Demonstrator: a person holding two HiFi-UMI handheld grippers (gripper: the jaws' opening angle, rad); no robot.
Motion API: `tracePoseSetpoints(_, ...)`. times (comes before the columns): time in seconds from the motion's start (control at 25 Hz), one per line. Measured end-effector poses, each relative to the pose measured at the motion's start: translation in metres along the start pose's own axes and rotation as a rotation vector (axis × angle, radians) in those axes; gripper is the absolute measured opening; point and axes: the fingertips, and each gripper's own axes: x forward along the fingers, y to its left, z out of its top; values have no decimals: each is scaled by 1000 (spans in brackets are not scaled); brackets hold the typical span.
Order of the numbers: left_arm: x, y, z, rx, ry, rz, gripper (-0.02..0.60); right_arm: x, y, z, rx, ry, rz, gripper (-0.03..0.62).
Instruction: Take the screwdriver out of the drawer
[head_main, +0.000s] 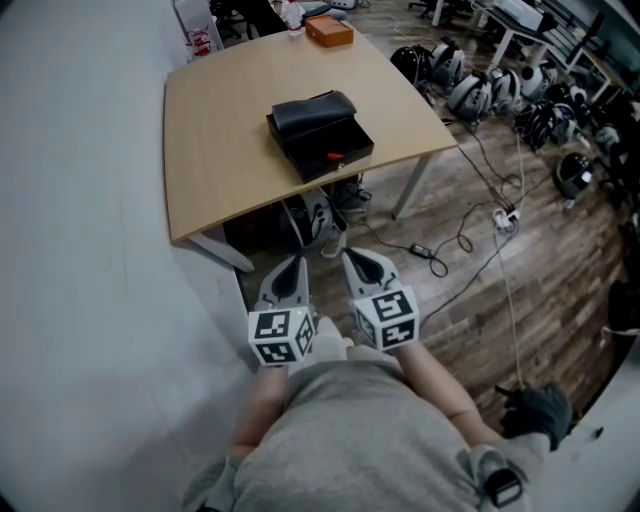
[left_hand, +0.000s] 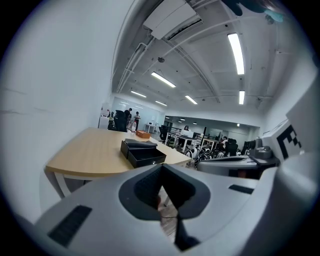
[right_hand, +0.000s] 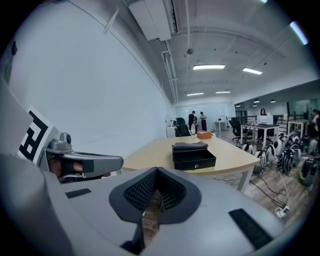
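Ahead of both grippers and well apart from them, a black box (head_main: 288, 140) sits on a pale wooden table (head_main: 220, 150) with a smooth top and rounded corners. The left gripper (head_main: 296, 262) and the right gripper (head_main: 351, 256) are held side by side close to the person's body, both pointing toward the table, and each has its jaws clenched together on nothing, the ribbed dark pads meeting at the tips. The box is boxy and matte, with something dark and soft-looking, perhaps a folded cloth (head_main: 312, 108), lying on its top. Its drawer (head_main: 340, 166) faces the grippers and seems pulled out, with a small round knob on the front. Inside it, on the side nearer the right gripper, a small red-orange spot is probably the handle of the screwdriver (head_main: 335, 157); it is too small to tell which way its long axis runs. The box lies almost straight ahead, between the lines of the two grippers, so neither is clearly closer, though the right one looks slightly better placed for the red spot. Beyond the box, at the table's far end, sits an orange box (head_main: 329, 31). To the right, black cables (head_main: 480, 240) trail over a dark plank floor (head_main: 520, 300); to the left is a plain white wall (head_main: 80, 200).
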Motion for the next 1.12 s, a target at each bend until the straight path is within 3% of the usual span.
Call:
tracePoseSetpoints(0.44, 55, 21, 12, -22, 21, 12, 0, 40, -37, 13, 28, 10, -7, 0)
tracePoseSetpoints(1.12, 202, 98, 77, -38, 30, 15, 0, 183, -118, 82, 6, 30, -14, -1)
